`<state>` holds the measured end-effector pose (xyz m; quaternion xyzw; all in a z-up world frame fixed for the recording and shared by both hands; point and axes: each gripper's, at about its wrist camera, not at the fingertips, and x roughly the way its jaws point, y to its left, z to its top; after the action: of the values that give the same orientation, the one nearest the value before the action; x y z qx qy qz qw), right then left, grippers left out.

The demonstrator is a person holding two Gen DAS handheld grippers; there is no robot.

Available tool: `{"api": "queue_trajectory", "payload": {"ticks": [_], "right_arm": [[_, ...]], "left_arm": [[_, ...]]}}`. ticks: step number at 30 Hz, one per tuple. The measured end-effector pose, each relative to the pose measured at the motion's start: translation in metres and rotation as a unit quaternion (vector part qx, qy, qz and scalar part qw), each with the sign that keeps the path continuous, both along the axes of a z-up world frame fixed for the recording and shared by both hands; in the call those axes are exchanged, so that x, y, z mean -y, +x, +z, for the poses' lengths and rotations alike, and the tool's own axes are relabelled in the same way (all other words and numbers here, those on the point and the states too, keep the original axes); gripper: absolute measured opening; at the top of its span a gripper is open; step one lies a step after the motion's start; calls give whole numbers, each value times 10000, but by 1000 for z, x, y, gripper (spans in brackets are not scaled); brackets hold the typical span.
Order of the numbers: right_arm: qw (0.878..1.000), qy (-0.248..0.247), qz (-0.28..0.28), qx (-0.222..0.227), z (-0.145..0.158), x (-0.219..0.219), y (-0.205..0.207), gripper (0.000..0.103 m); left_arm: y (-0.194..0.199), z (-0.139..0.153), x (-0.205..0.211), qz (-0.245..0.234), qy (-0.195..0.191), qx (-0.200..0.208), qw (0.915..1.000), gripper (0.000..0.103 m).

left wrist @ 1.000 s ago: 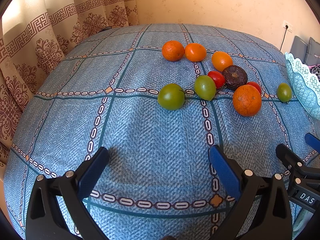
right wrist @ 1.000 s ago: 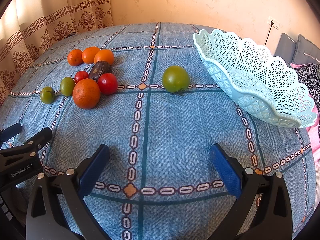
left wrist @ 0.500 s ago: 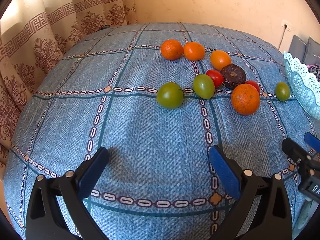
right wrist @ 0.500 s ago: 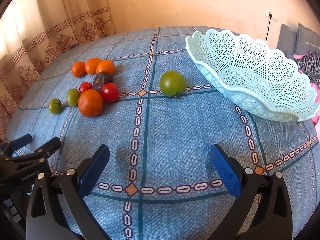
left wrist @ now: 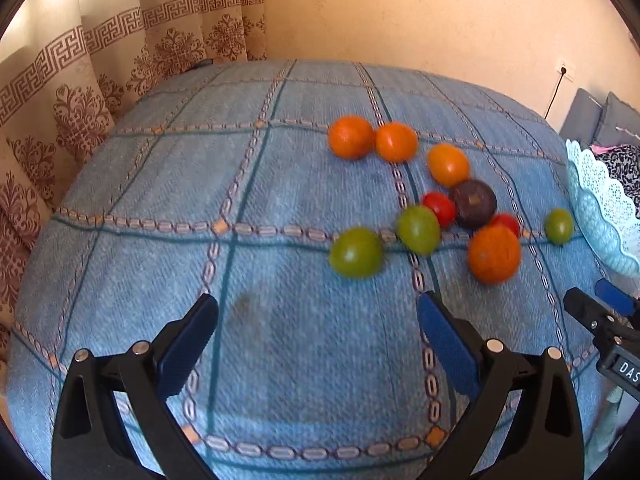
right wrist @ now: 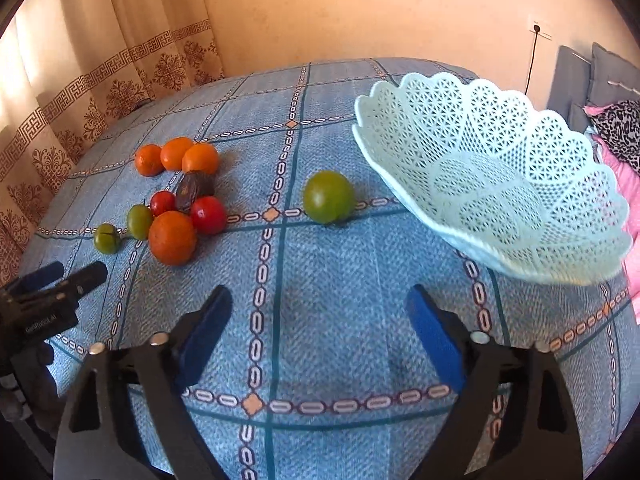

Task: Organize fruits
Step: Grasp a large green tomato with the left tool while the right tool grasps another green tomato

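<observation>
The right wrist view takes in the whole lacy basket (right wrist: 500, 184), lying ahead and to the right of the right claw (right wrist: 320, 316); the left wrist view catches only its rim at the right edge (left wrist: 592, 208). The left view shows the fruit cluster (left wrist: 432, 200) up close, ahead and slightly right of the left claw (left wrist: 318, 322); it is blurred. From the right claw that cluster (right wrist: 172, 200) sits ahead to the left, and a lone green fruit (right wrist: 328, 197) lies straight ahead on the blue bed cover (right wrist: 320, 280), well clear of the pads. The left claw stands wide open and empty; the right claw's jaws are closing, with nothing between them.
</observation>
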<state>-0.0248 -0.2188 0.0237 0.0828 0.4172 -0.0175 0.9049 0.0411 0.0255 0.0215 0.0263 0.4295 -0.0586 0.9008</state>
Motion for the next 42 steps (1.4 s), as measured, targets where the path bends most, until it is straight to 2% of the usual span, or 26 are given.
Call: {"api": "queue_trajectory", "payload": {"ticks": [5, 8, 12, 17, 19, 27, 35, 42], "right_arm": [[10000, -30, -28, 41, 2, 0, 17, 80], [9998, -119, -97, 105, 2, -1, 27, 74], [9991, -255, -290, 198, 1, -1, 40, 72], [9979, -326, -479, 292, -4, 0, 54, 70], [9980, -320, -477, 263, -5, -1, 58, 61], [9974, -452, -507, 253, -9, -5, 71, 35], [9976, -465, -258, 436, -4, -14, 57, 35], [9975, -255, -11, 652, 9, -22, 32, 35]], "left_arm": [[14, -1, 4, -134, -186, -59, 9997, 85], [20, -3, 7, -167, -167, -31, 9997, 79], [21, -6, 9, -204, -202, 10, 9996, 67], [18, -7, 3, -194, -385, 119, 9990, 43], [16, -6, 3, -345, -571, 125, 9977, 30], [9, -4, -2, -395, -836, 218, 9955, 30], [9, -3, -4, -360, -902, 203, 9951, 30], [5, 4, -5, -388, -954, 314, 9942, 30]]}}
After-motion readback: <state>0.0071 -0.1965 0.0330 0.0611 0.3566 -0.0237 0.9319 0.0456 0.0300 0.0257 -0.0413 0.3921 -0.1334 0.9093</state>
